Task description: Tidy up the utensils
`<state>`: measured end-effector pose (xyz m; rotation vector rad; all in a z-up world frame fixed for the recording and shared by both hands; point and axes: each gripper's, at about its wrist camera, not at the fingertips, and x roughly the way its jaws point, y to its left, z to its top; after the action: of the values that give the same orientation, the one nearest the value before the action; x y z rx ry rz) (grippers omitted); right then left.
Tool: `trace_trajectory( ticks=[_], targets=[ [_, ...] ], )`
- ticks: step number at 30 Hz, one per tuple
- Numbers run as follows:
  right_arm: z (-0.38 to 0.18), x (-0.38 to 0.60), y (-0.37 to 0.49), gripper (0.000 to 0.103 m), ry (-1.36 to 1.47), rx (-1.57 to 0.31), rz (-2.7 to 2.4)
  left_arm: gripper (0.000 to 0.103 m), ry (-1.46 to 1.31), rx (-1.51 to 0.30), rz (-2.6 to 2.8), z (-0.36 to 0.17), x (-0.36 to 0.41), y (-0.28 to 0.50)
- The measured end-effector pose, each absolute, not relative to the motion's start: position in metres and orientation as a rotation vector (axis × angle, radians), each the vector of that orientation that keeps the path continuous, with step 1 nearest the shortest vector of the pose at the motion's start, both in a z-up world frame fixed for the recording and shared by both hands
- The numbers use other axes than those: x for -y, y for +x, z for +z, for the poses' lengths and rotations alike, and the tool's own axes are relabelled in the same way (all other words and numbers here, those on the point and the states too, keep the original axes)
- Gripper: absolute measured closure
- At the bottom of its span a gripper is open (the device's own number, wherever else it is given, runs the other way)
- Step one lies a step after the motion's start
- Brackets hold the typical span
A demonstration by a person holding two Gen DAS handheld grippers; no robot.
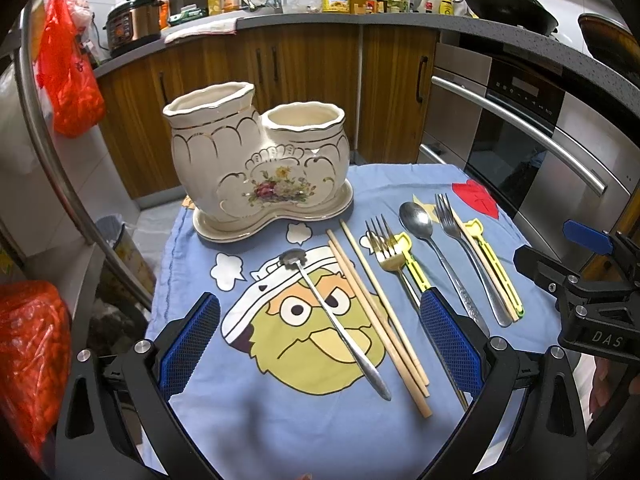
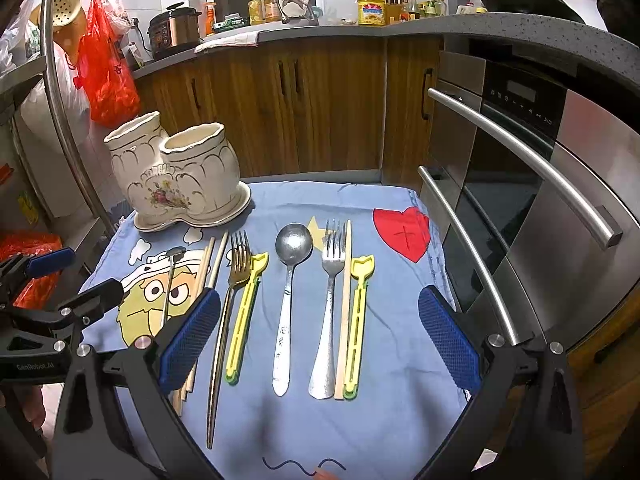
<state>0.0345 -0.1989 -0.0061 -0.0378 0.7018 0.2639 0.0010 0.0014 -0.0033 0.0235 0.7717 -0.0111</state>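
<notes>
- Left wrist view: the left claw (image 1: 320, 344) is spread wide, holding nothing, above a small spoon (image 1: 332, 320) and chopsticks (image 1: 376, 312).
- Right claw (image 2: 320, 336) is spread, empty, over a silver spoon (image 2: 289, 304).
- The ceramic holder (image 1: 256, 156) stands at the blue cloth's (image 1: 280, 432) far left.

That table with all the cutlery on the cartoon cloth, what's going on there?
A person holds a claw in each hand, about to sort utensils. Both the left claw and the right claw hover open above the cloth, gripping nothing. Forks, spoons and chopsticks lie in a row, including a gold fork and a large spoon. The two-pot ceramic holder looks empty.
</notes>
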Motion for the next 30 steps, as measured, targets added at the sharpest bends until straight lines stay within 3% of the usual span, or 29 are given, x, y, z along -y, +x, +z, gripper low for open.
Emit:
trace_trajectory(
  ticks=[30],
  targets=[
    [0.0007, 0.1992, 0.0338, 0.005, -0.043, -0.691, 0.263, 0.003, 0.031, -0.771, -0.012, 0.0042, 0.0035, 0.0022]
  ],
)
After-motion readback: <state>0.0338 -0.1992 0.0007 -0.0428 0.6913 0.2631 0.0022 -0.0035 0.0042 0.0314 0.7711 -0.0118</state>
